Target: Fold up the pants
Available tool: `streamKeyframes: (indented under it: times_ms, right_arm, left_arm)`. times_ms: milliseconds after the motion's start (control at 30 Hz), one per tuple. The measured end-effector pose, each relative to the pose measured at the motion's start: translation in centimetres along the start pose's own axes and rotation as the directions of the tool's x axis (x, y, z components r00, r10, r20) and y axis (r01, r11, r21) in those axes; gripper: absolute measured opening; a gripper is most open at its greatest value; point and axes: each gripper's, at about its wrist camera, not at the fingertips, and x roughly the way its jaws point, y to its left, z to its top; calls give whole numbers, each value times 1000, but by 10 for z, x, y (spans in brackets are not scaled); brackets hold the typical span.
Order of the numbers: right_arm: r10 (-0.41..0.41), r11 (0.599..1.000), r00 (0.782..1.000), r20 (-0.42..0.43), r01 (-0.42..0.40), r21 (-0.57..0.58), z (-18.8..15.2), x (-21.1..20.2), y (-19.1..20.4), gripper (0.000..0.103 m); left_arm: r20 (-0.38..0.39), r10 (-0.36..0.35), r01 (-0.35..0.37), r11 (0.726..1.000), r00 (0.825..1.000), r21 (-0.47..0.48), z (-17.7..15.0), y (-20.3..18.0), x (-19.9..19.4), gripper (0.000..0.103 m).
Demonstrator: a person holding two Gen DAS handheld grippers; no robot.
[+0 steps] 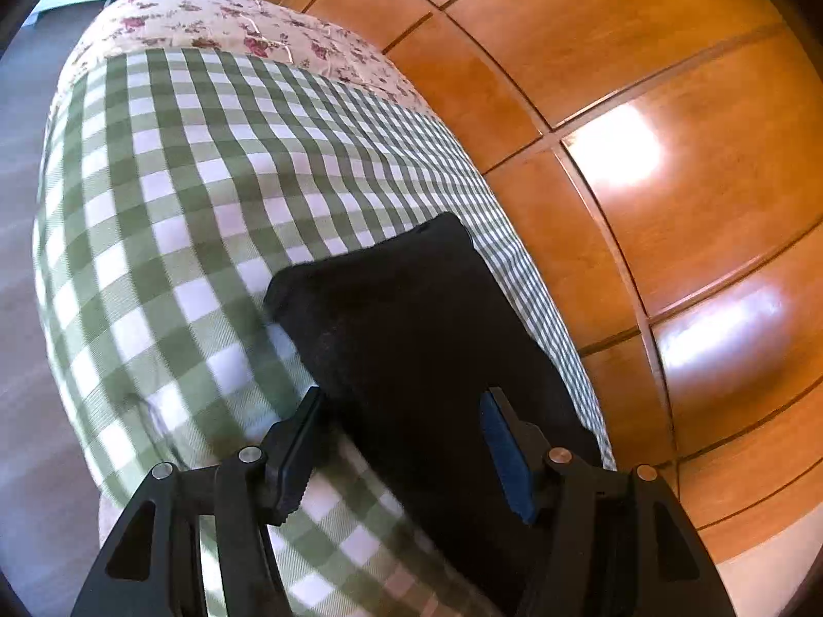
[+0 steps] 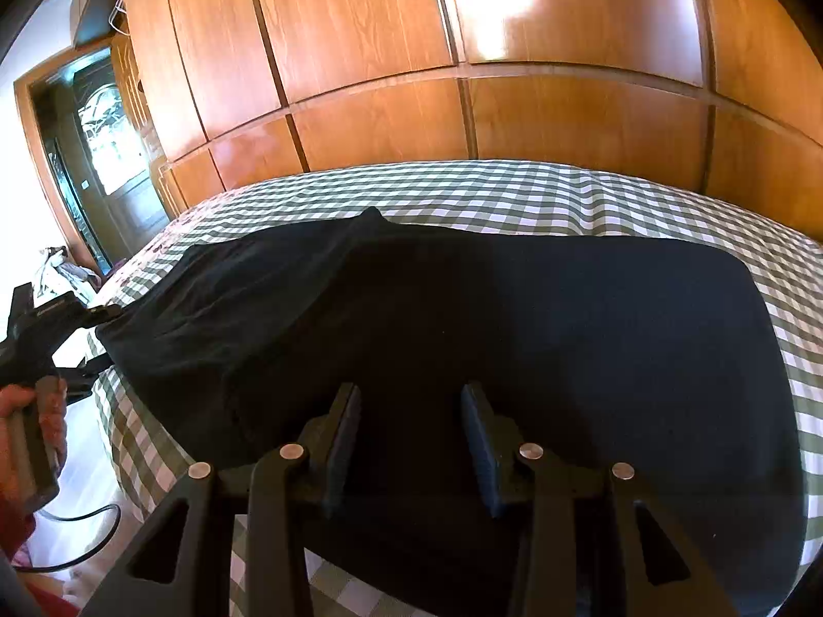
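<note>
Black pants (image 2: 514,334) lie flat across a bed with a green-and-white checked cover (image 2: 566,190). In the left wrist view one narrow end of the pants (image 1: 391,319) runs away from the camera. My left gripper (image 1: 398,442) hovers over this end, open, with its pads wide apart and cloth showing between them but not pinched. My right gripper (image 2: 411,437) hangs over the near edge of the pants, its jaws apart, with no fold seen pressed between the pads. At the far left of the right wrist view, a hand (image 2: 20,421) holds the left gripper (image 2: 67,319) at the pants' left end.
A wooden panelled wardrobe (image 2: 463,103) stands close behind the bed. A floral quilt (image 1: 231,20) covers the bed's far part. A dark doorway (image 2: 92,154) and a cable (image 2: 77,529) on the pale floor are at the left.
</note>
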Motion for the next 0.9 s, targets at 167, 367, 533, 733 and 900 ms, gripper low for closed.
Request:
streamKeyframes:
  times_ms: [167, 367, 533, 733, 900]
  right_arm:
    - [-4, 1000, 1000, 4, 4, 2, 0, 1, 1, 42]
    - [-7, 1000, 1000, 1, 7, 7, 1, 1, 0, 42]
    - [15, 998, 1000, -7, -15, 53, 5, -1, -6, 43]
    - [31, 988, 1000, 7, -31, 153, 5, -17, -19, 43]
    - [-9, 980, 1000, 8, 8, 199, 1, -35, -34, 43]
  left_arm:
    - [-11, -34, 33, 999, 999, -33, 17, 2, 20, 57]
    - [-2, -32, 32, 999, 999, -39, 25, -2, 27, 17]
    - [46, -90, 87, 994, 995, 68, 29, -38, 10, 14]
    - [75, -211, 191, 959, 975, 208, 32, -98, -12, 14]
    - [78, -306, 258, 894, 949, 366, 22, -156, -33, 14]
